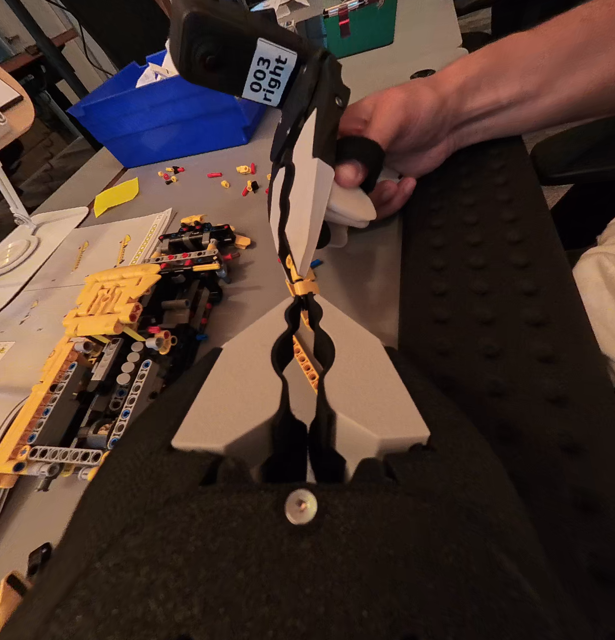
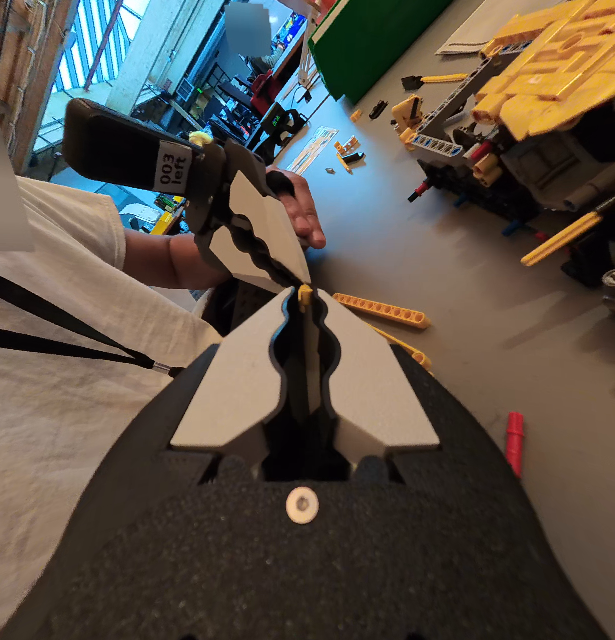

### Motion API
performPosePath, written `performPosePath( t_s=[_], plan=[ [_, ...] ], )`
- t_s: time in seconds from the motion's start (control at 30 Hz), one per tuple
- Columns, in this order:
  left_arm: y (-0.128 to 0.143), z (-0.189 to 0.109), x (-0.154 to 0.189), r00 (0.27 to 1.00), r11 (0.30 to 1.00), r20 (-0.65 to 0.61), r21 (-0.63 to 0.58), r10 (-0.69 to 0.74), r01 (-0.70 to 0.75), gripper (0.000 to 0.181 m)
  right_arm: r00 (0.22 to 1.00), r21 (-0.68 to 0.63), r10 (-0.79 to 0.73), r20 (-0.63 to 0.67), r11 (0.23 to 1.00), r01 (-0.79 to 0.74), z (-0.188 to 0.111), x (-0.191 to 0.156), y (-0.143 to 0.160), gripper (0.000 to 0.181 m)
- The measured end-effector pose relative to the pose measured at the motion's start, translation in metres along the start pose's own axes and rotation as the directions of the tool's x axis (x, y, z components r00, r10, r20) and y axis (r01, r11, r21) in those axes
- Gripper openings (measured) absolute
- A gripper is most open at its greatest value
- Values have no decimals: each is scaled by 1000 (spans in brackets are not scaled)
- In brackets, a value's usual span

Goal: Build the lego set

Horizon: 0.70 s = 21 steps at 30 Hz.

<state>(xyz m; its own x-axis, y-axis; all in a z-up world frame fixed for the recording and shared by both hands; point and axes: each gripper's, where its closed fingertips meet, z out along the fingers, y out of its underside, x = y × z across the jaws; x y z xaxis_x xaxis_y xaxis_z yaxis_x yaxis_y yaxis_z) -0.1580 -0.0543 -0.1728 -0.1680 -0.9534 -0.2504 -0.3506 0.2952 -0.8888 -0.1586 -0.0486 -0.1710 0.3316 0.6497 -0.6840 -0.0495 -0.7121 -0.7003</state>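
Both grippers meet tip to tip above the table [image 2: 437,381] on one small yellow connector [image 1: 301,286]. The left gripper [image 1: 301,302] and the right gripper [image 2: 305,292] each pinch it, jaws nearly closed. A yellow holed beam [image 2: 382,309] lies just beyond the right tips. The half-built yellow-and-black model [image 1: 101,346] sits left of the left gripper.

A grey counter [image 2: 420,242] fills the right of the frame; daylit striped windows [image 2: 91,45] glow upper left beside a pale column [image 2: 143,59].
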Motion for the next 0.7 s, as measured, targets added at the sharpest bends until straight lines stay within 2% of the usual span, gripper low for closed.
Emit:
performPosePath(
  t_s=[0.43, 0.53, 0.57, 0.63, 0.7],
  plan=[
    [-2, 1, -3, 1000, 1000, 10, 6, -19, 19, 2, 1000, 19, 13, 4, 1000, -13, 1, 2, -3, 7],
    [-5, 0, -15, 996, 995, 15, 46, -87, 86, 3, 996, 92, 67, 51, 993, -71, -1, 4, -17, 6],
    [-9, -4, -20, 990, 987, 2, 77, -139, 139, 3, 997, 121, 34, 62, 992, -41, -2, 2, -24, 7],
    [-8, -12, -37, 972, 968, -1, 96, -233, 232, 3, 997, 195, -62, -49, 978, 71, -11, 9, -46, 33],
    [-10, -21, -52, 947, 940, -30, 117, -320, 321, 3, 981, 220, -150, -120, 960, 173, -21, 5, -67, 36]
  ],
)
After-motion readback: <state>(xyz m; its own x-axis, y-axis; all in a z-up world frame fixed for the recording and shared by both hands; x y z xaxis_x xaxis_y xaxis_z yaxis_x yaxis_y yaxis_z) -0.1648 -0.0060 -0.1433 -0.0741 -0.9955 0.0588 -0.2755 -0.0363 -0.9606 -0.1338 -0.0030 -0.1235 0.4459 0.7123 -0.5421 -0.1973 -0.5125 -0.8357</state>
